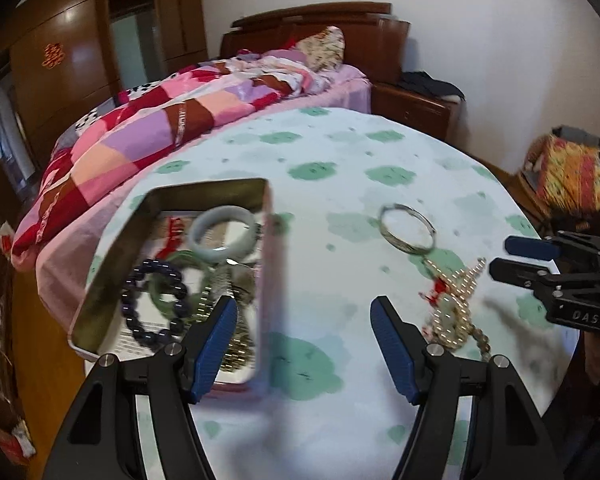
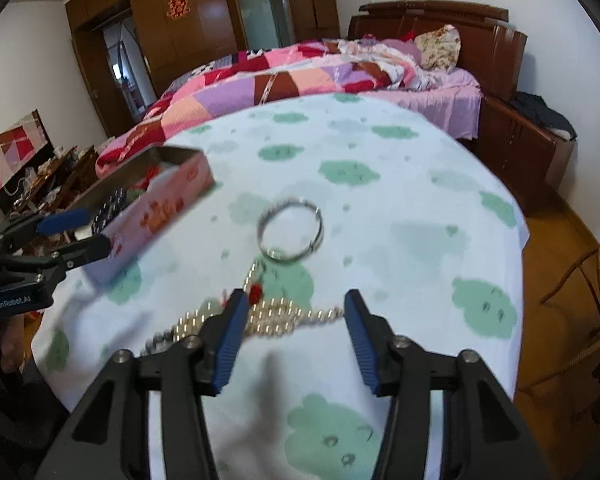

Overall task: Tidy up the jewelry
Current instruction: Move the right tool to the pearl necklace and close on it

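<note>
Looks like you're a good way through: the open rectangular pink metal tin (image 1: 172,264) just ahead-left of your left gripper (image 1: 304,344) already holds a pale smooth jade-like bangle (image 1: 224,236), a dark purple bead bracelet (image 1: 156,304), a green ring-shaped piece (image 1: 172,280) and some gold-toned chain bits. Still loose on the cloud-print cloth surface (image 2: 380,208) are two things: a thin shiny silver wire bangle (image 2: 291,234) a little ahead of your right gripper (image 2: 296,340), and a knotty heap of pale pearl-like bead strands with a red tassel bit (image 2: 268,316) lying right at its fingertips, partly between the jaws. Both grippers are released and empty, left spread wide, right about halfway apart with nothing pinched. The beads look slippery and tangly, so I'd guess they come next, then the hard bangle
</note>
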### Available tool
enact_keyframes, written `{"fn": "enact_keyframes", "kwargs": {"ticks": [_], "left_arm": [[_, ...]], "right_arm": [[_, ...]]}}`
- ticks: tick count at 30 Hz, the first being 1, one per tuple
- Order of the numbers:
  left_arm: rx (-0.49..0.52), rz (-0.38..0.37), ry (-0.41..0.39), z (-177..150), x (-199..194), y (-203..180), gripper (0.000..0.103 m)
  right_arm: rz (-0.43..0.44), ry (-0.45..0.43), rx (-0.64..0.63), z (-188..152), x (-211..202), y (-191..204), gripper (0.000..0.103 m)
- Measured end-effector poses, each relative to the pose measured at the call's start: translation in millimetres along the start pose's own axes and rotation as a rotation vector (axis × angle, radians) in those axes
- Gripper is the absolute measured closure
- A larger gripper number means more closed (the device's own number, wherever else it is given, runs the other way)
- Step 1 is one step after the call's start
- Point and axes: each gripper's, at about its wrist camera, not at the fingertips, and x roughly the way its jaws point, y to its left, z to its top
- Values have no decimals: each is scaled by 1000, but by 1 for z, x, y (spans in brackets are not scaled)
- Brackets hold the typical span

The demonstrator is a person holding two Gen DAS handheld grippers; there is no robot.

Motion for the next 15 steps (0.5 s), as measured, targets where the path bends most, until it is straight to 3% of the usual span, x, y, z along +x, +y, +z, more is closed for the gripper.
{"fn": "enact_keyframes", "kwargs": {"ticks": [15], "left_arm": [[35,-24,41,-9,14,-18,34]], "right_arm": [[37,49,-50,-14,23,13,60]]}}
